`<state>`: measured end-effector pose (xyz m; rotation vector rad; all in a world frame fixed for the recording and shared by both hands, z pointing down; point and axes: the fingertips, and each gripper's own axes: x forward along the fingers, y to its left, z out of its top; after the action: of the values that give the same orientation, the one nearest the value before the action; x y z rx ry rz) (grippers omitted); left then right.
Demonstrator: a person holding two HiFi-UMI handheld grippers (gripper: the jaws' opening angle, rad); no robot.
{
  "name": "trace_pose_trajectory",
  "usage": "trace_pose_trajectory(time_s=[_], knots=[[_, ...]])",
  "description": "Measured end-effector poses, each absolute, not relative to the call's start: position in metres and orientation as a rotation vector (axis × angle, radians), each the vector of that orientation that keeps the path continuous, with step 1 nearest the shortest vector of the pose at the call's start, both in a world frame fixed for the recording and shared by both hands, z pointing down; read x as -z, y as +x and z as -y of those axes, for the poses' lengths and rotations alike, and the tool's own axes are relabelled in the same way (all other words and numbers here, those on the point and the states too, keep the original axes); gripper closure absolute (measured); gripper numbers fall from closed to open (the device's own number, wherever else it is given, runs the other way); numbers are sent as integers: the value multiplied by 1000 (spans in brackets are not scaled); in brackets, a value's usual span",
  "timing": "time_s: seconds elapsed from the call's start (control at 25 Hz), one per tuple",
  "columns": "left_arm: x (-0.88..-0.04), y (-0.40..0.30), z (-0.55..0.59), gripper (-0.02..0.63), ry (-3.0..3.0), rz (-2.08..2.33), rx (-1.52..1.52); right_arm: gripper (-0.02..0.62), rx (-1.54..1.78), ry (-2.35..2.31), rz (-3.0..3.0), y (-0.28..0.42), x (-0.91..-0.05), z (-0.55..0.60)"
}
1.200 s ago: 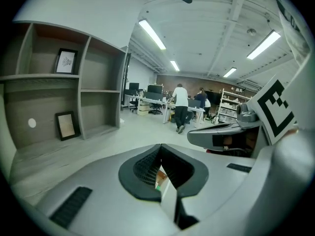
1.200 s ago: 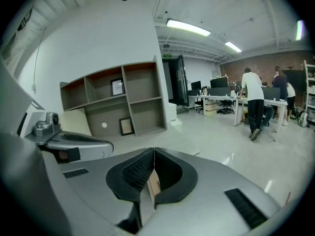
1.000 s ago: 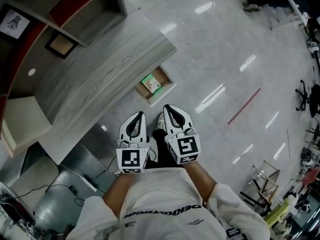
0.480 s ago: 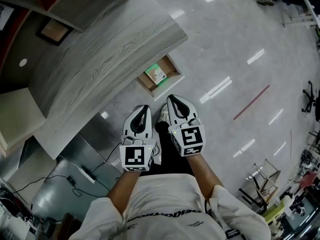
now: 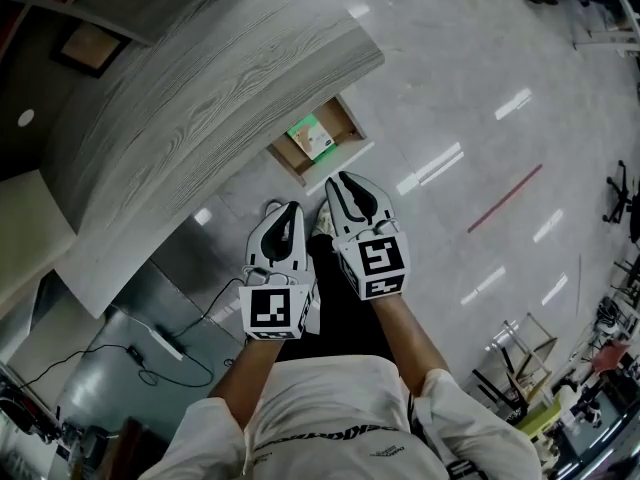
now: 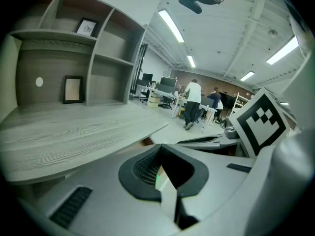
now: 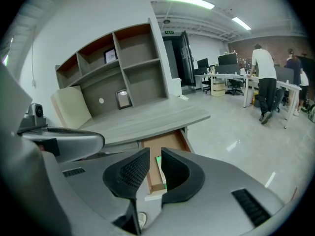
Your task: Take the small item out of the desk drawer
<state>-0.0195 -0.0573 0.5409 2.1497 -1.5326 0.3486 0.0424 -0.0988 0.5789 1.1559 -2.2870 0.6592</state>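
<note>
Right gripper: jaws just opening slightly, nothing between them.
Left gripper: clenched, empty.
Drawer: open under tabletop edge, green box inside.

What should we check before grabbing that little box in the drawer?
1. The drawer open: ok, pulled out from under the desk.
2. The green-and-white box in sight: ok, it lies inside, uncovered.
3. The right gripper empty: ok, its jaws have just been opening, nothing between them.
4. Gap wide enough for the box: probably not ok, only a narrow slit.
5. Right gripper at the box: not ok, it hangs in the air, apart from the drawer.
6. The left gripper clear: ok, jaws together, empty.
</note>
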Motion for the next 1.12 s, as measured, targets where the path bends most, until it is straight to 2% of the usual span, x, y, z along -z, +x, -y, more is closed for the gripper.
trace_pose_trajectory(time_s=[1.12], knots=[[-593, -24, 52, 589, 2077, 1454, -361, 310, -663, 1011, 2172, 12, -690, 140]])
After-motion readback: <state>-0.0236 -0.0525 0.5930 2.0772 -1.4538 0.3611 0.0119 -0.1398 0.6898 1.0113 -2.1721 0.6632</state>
